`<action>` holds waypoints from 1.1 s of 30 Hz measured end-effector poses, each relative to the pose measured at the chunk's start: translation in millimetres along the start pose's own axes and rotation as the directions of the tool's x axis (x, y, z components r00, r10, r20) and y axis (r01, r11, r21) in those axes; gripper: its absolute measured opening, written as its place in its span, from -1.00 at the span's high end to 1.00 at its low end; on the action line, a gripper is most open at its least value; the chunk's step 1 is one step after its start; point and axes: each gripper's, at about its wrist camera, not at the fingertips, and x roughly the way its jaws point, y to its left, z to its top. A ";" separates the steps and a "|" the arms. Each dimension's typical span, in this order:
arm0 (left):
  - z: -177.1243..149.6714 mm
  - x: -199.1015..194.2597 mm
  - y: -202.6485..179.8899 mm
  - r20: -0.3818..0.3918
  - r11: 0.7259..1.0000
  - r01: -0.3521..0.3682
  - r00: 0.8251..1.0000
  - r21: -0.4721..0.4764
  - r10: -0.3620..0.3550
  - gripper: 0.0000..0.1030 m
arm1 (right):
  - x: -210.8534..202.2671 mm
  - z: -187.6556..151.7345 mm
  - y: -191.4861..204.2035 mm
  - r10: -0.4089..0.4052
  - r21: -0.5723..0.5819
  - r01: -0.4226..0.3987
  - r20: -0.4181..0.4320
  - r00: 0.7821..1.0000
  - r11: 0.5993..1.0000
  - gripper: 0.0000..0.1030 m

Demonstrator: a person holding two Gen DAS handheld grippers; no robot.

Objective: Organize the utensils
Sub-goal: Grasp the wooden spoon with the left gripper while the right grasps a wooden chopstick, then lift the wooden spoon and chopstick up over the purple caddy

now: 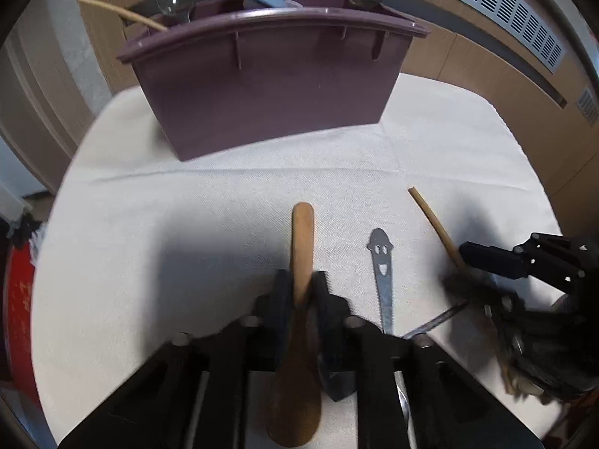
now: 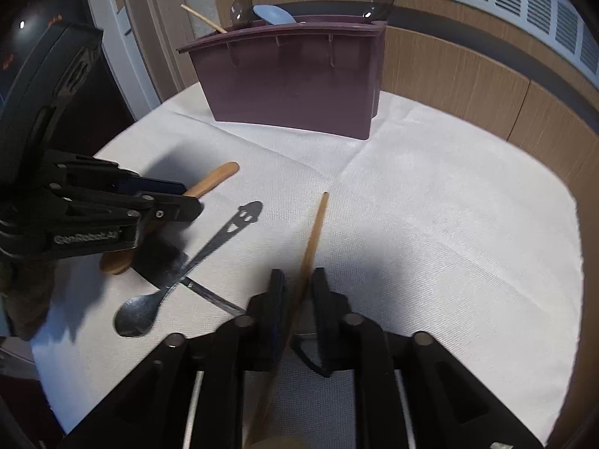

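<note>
My left gripper (image 1: 301, 284) is shut on the handle of a wooden spoon (image 1: 302, 239), whose bowl lies back under the fingers on the white cloth. In the right wrist view the same gripper (image 2: 187, 202) covers the wooden spoon (image 2: 213, 181) at the left. My right gripper (image 2: 299, 288) stands open around a thin wooden stick (image 2: 316, 224); the stick leans toward the left finger, with a gap on the right. A metal spoon with a smiley-face handle (image 2: 224, 232) lies between the two grippers, crossed over another metal utensil (image 2: 209, 293).
A purple utensil caddy (image 1: 269, 93) stands at the far side of the cloth-covered table (image 1: 149, 205). It holds two clear plastic spoons, a pale blue utensil and a thin stick. A wood-panelled wall with a vent runs behind. A red object (image 1: 18, 318) sits off the left edge.
</note>
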 end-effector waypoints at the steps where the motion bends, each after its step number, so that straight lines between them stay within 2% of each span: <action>1: -1.9 -3.0 -0.1 0.027 1.000 -0.004 1.000 0.001 0.004 0.80 | -0.4 -0.2 -1.8 0.049 0.023 -0.049 -0.001 0.999 0.999 0.25; 3: -6.8 -11.5 2.7 0.082 1.000 0.000 0.997 -0.014 0.001 0.80 | -0.1 -0.4 -4.8 0.123 0.063 -0.122 0.001 0.992 0.990 0.00; 4: -10.3 -18.4 6.0 0.117 0.999 0.008 0.993 -0.031 -0.004 0.80 | 0.1 -0.2 -4.2 0.135 0.069 -0.135 0.000 0.991 0.988 -0.03; 8: -22.9 -47.6 25.0 0.222 0.989 0.071 0.974 -0.128 -0.041 0.80 | 3.9 5.0 9.9 0.081 -0.004 -0.081 -0.040 0.996 0.997 -0.06; 9: -26.5 -56.7 33.5 0.251 0.984 0.090 0.967 -0.154 -0.049 0.80 | 4.6 7.1 11.3 0.070 -0.003 -0.071 -0.050 0.996 0.997 -0.02; 11: -30.8 -68.9 40.0 0.300 0.972 0.124 0.952 -0.197 -0.061 0.80 | 5.7 11.2 11.6 0.040 0.008 -0.039 -0.053 0.998 0.999 0.22; 13: -35.4 -80.6 46.7 0.329 0.965 0.147 0.942 -0.219 -0.069 0.80 | 10.2 16.8 13.6 -0.045 -0.013 0.044 -0.049 0.998 0.999 0.64; 16: -37.0 -87.7 50.3 0.353 0.961 0.157 0.933 -0.229 -0.068 0.80 | 13.3 20.5 19.9 -0.111 -0.058 0.108 -0.051 0.993 0.993 0.85; 19: -38.6 -95.0 53.5 0.372 0.956 0.173 0.925 -0.236 -0.076 0.80 | 6.4 22.2 27.8 -0.087 -0.086 0.085 -0.023 0.996 0.993 0.89; 23: -39.5 -107.5 54.7 0.396 0.956 0.179 0.915 -0.232 -0.076 0.80 | -24.0 31.2 27.0 -0.034 -0.054 0.038 0.078 0.996 0.998 0.89; 31: -34.7 -130.1 52.0 0.447 0.958 0.190 0.891 -0.215 -0.077 0.80 | -70.6 47.3 20.8 -0.033 -0.021 0.039 0.236 0.971 0.999 0.89; 33: -24.7 -143.3 50.6 0.471 0.962 0.190 0.879 -0.195 -0.079 0.80 | -76.8 53.7 18.7 -0.034 -0.004 0.037 0.267 0.963 0.999 0.89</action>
